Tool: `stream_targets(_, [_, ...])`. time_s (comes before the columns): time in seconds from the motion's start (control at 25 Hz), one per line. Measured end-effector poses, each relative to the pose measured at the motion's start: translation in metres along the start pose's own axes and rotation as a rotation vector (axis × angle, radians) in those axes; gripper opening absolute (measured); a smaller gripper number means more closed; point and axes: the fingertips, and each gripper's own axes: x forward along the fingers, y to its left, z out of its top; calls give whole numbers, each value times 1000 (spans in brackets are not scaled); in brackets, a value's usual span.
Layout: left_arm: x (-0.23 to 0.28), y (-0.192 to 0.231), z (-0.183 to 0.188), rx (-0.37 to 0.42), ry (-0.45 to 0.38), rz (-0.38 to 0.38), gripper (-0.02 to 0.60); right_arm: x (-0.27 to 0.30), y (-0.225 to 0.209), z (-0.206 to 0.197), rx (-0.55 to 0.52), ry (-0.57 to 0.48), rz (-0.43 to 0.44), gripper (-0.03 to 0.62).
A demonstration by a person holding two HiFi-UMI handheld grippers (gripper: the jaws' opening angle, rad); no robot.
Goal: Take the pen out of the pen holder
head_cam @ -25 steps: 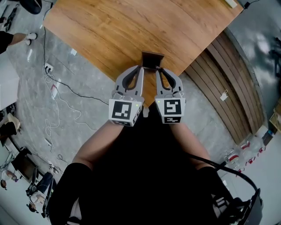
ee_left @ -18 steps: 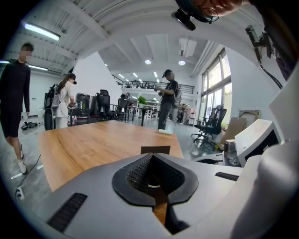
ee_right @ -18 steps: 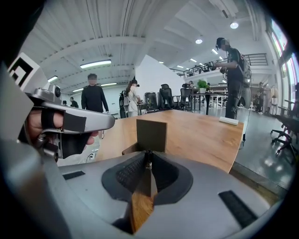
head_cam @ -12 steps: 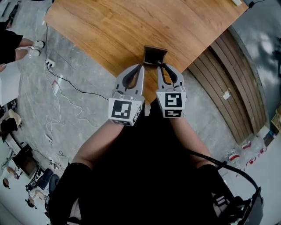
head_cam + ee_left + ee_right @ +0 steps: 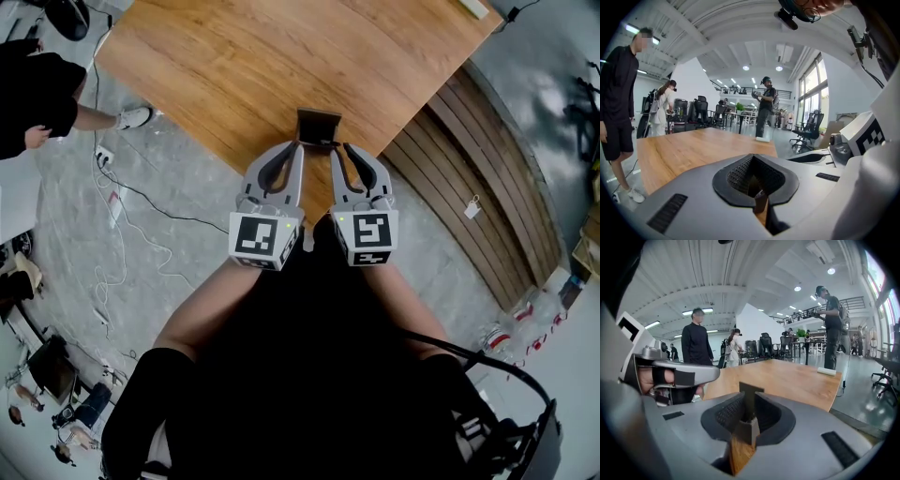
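A dark brown pen holder (image 5: 319,125) stands at the near corner of the wooden table (image 5: 281,56). My left gripper (image 5: 298,146) reaches its near left corner; in the left gripper view a dark brown edge of the pen holder (image 5: 761,200) sits low between the nearly closed pads. My right gripper (image 5: 339,148) is at the near right side. In the right gripper view the pen holder (image 5: 749,425) stands between the pads, its tall back wall rising in the gap. I cannot make out a pen in any view.
The table ends just under the grippers, with grey floor and loose cables (image 5: 141,206) to the left and a slatted wooden bench (image 5: 478,187) to the right. A person in black (image 5: 47,94) stands at the table's far left. A white block (image 5: 829,371) lies at the table's far end.
Both grippers stay at the holder's near side; the right one has drawn back level with the left. The person at the upper left has stepped closer to the table.
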Motion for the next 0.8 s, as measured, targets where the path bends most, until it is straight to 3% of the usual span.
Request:
stream_targets(0.32, [-16, -13, 66, 48, -132, -23, 6, -42, 15, 84, -82, -168, 9, 21])
stream_targets(0.56, [-21, -21, 97, 93, -185, -39, 6, -60, 18, 130, -132, -284, 10, 14])
stream_targets(0.8, [-24, -21, 109, 110, -215, -39, 6, -64, 15, 152, -130, -302, -18, 14])
